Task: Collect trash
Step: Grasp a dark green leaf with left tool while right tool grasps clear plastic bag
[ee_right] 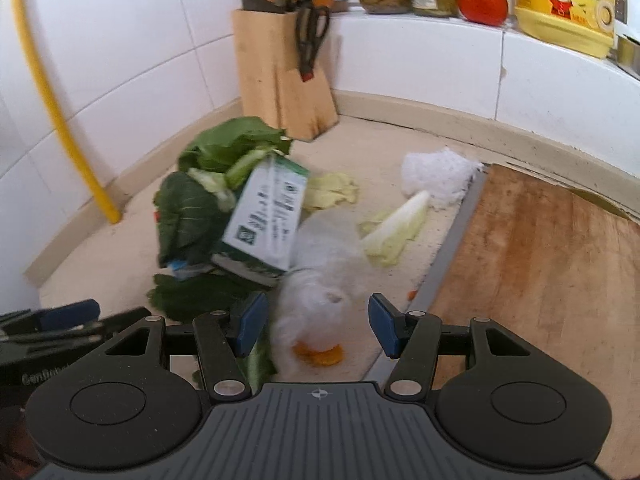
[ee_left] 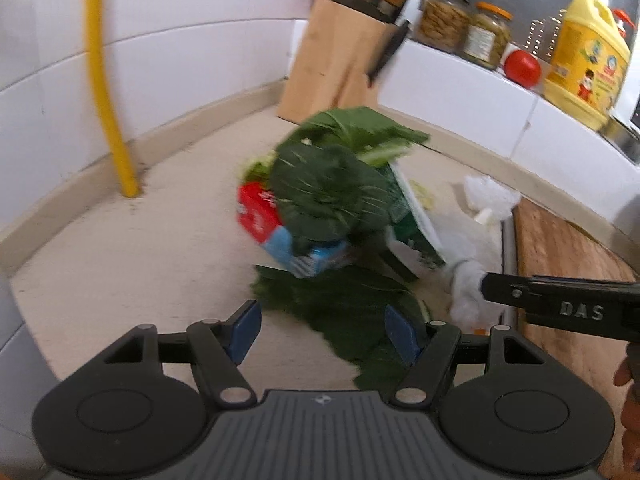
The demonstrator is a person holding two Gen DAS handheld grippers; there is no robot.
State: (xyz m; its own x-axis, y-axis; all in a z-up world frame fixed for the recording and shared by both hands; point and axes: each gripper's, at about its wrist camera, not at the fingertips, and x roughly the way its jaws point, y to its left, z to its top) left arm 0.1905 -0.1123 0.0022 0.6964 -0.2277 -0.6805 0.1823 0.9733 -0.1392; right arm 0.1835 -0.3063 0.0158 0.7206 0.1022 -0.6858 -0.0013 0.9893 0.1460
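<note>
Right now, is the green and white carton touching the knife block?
Apart. The right wrist view shows the green and white carton lying on the leafy greens, with bare counter between it and the knife block.

Little legible lettering, mostly blurred.
"DAS" in raised letters on the black right gripper (ee_left: 560,304) arm, seen from the left wrist. Chinese characters and a cartoon figure on the yellow jug (ee_right: 566,4), too blurred to read. QR code and fine print on the green-white carton (ee_right: 268,220), illegible. Partial "Gen…" on the left gripper (ee_right: 52,332) body.
</note>
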